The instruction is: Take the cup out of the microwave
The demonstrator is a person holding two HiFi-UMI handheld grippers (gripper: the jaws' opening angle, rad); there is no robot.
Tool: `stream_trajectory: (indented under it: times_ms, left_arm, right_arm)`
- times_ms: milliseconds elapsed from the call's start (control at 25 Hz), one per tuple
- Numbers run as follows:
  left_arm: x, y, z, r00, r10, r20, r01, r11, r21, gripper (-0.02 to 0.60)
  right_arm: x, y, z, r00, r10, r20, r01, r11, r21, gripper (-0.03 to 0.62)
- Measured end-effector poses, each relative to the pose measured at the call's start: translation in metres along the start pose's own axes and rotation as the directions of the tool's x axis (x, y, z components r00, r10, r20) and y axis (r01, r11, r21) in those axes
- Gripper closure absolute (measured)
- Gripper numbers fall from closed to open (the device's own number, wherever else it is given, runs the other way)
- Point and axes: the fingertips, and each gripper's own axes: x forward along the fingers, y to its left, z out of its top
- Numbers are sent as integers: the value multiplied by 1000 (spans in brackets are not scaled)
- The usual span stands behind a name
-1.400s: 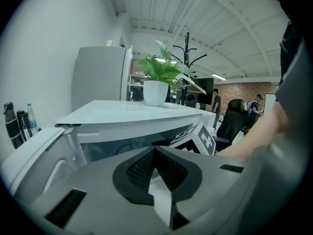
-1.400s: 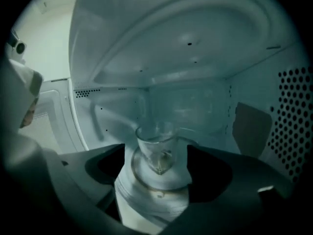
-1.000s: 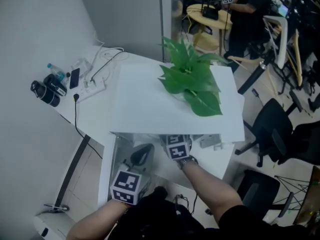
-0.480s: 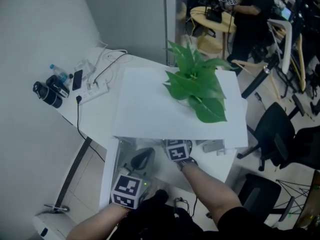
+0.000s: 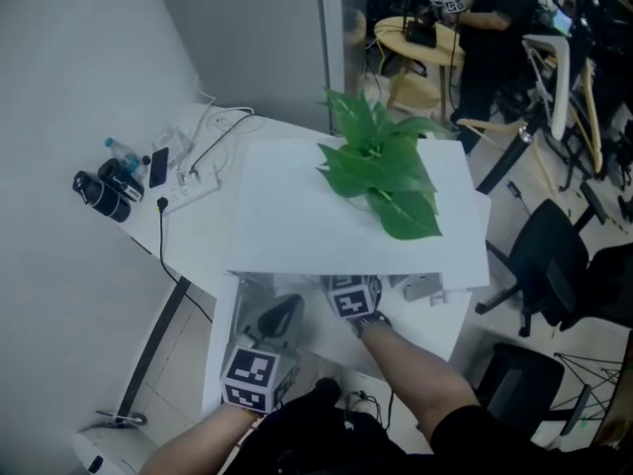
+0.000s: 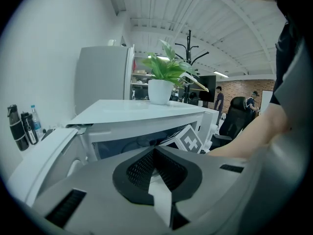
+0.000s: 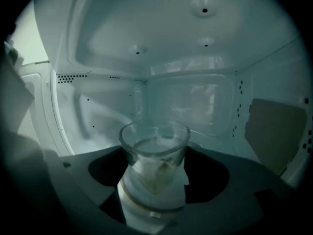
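A clear glass cup stands upright inside the white microwave, on its floor. My right gripper reaches into the cavity with one jaw on each side of the cup. The jaws are closing, and the pads do not visibly press on the glass. In the head view only its marker cube shows, under the microwave's top edge. My left gripper hangs in front of the opening beside the swung-open door. Its fingertips meet, and it holds nothing.
A potted green plant stands on top of the microwave. Bottles and a power strip with cables lie on the desk at the left. Office chairs stand at the right, with a seated person behind.
The head view has shifted slightly. Both grippers keep their places at the microwave opening.
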Motion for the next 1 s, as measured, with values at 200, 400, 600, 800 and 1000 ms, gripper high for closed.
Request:
stream_trajectory:
  times_ms: [200,400,600,800,1000]
  left_arm:
    - [-4,-4,1,1000,3,8,-3,1000,1,585]
    - [-9,-14,-1,1000,-1,16,1,1000,-6,586]
    - [-17,-24,-1,1000,1,28,-1,1000,-3,585]
    - [-25,-32,-1,999,9,41,-8,1000,-4,586]
    - [-32,-41,-3,998,16,52,-16,1000,-9,586]
  right_arm:
    - [-13,2,-11,1000,4,-7,-4,1000,10,217]
    - [-33,6,-5,1000,19,25,-20,999,33,218]
    - [-52,7,-6,999,24,36,-26,999,43,218]
    - [-71,12,-3,998,36,52,-38,998,44,220]
    - [-90,14,-4,998,43,54,-45,998,34,220]
